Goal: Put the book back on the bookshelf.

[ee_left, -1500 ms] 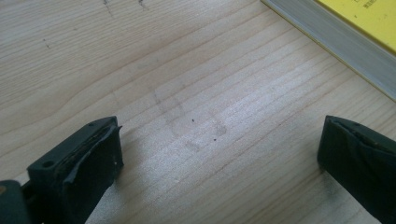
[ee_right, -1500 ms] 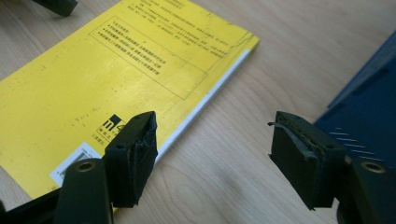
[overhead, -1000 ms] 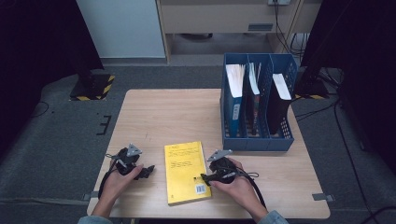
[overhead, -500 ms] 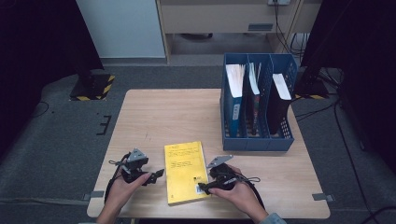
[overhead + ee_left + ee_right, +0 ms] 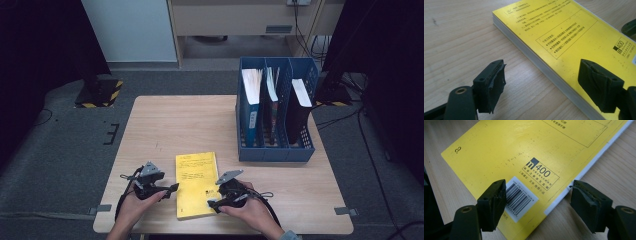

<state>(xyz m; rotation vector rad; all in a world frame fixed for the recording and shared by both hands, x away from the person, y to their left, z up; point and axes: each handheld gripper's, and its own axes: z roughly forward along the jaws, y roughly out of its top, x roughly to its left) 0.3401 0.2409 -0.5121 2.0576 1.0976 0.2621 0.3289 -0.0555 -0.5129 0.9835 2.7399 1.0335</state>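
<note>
A yellow paperback book (image 5: 196, 184) lies flat near the table's front edge, back cover up, with a barcode (image 5: 520, 198) near its corner. My left gripper (image 5: 169, 189) is at the book's left side. In the left gripper view its jaws (image 5: 541, 66) straddle the book's (image 5: 574, 37) long edge, one over the wood and one over the cover. They have just been closing, and the pads do not press on it. My right gripper (image 5: 214, 204) stands open over the book's near right corner (image 5: 537, 187), its jaws narrowing slightly.
A blue file holder (image 5: 275, 150) with three slots of upright folders and books stands at the table's right, behind the right hand. The wooden table (image 5: 175, 125) stretches beyond the book. Its front edge runs just under both hands.
My left gripper has moved right, up to the book's left edge, and its jaws have narrowed. The right gripper has stayed at the book's near right corner.
</note>
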